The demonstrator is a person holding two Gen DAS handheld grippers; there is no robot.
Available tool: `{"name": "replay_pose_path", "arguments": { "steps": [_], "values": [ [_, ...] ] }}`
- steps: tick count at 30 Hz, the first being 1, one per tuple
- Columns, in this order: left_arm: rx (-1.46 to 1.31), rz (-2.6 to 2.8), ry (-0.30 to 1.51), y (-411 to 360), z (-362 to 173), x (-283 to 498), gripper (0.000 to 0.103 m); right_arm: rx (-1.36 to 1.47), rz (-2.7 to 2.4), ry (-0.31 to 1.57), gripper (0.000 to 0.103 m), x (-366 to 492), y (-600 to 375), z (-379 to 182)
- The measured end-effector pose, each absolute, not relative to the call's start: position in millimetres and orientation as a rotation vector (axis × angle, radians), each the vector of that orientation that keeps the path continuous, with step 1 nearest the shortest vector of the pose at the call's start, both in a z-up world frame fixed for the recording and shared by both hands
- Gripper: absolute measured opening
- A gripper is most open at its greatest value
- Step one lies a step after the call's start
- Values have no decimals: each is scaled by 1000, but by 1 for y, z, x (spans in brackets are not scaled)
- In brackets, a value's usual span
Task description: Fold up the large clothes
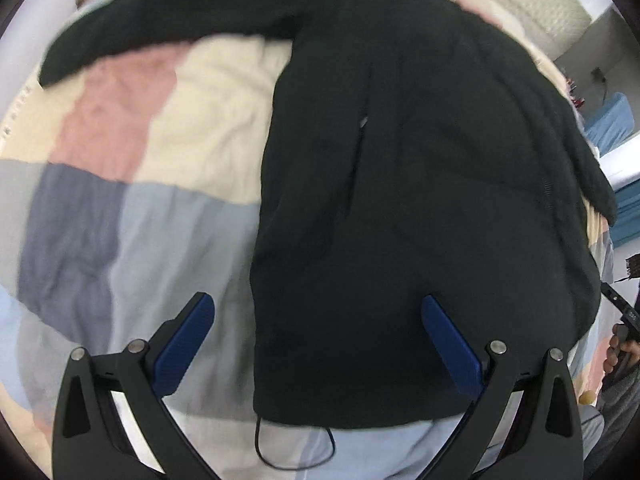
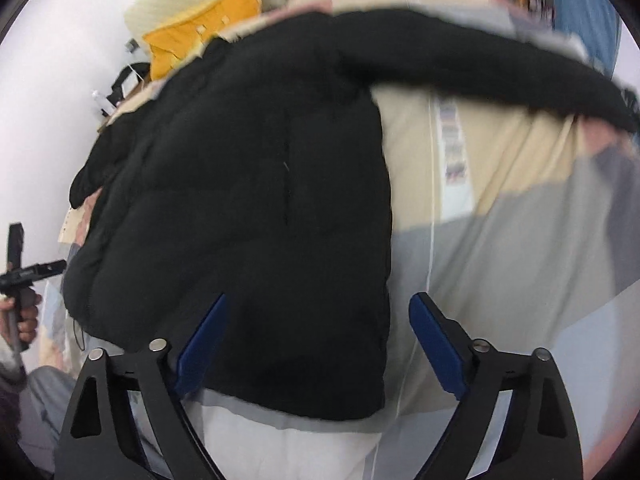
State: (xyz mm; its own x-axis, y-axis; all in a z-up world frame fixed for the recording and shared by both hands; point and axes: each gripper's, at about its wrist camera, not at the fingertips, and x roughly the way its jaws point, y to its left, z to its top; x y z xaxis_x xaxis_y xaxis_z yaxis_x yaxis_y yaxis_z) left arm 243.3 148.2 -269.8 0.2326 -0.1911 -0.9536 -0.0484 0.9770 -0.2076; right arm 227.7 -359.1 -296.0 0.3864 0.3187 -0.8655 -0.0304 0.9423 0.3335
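Note:
A large black padded jacket [image 1: 420, 200] lies flat on a bed, front up, zip down the middle. One sleeve [image 1: 160, 28] stretches out to the upper left. My left gripper [image 1: 316, 308] is open and empty above the jacket's lower left hem. In the right wrist view the jacket [image 2: 240, 208] fills the middle, with one sleeve [image 2: 500, 68] stretched out to the upper right. My right gripper [image 2: 318, 308] is open and empty above the jacket's lower right corner. A thin drawstring loop [image 1: 296, 452] hangs below the hem.
The bedspread [image 1: 140, 160] is patchwork in cream, pink, grey and light blue. A yellow cushion [image 2: 204, 32] lies at the head of the bed. The other hand-held gripper [image 2: 24, 276] shows at the left edge. Blue furniture [image 1: 616, 120] stands at the right.

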Motion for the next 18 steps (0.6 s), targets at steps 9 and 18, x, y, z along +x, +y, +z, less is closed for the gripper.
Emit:
{"name": "replay_pose_path", "arguments": {
  "steps": [9,18],
  "values": [
    [-424,-236,1409,159,-311,254,97,412,443,1209,63,233,-340,-317],
    [-436,-341,1356,145,-265,237,14,330,464,1146,12,217,-321,-267]
  ]
}}
